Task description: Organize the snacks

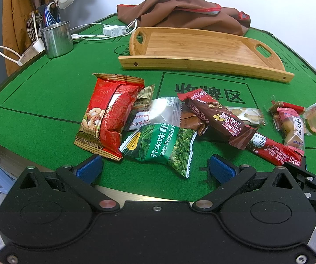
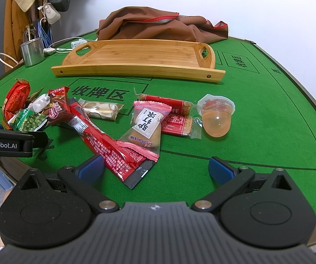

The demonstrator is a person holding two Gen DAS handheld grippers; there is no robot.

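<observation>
While snacks [image 1: 158, 127] lie scattered — 2 grippers gape.

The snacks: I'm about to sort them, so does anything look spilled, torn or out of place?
Nothing looks torn or spilled. The snacks lie in a loose overlapping heap on the green table, the jelly cup lies tipped on its side, and the wooden tray holds none yet.

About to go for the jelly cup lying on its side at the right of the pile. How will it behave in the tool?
The jelly cup has a smooth, rounded plastic body, so it will probably slip or roll if nudged. It looks rigid next to the floppy wrappers, though hard squeezing might burst its foil lid. The right tool is open.
</observation>
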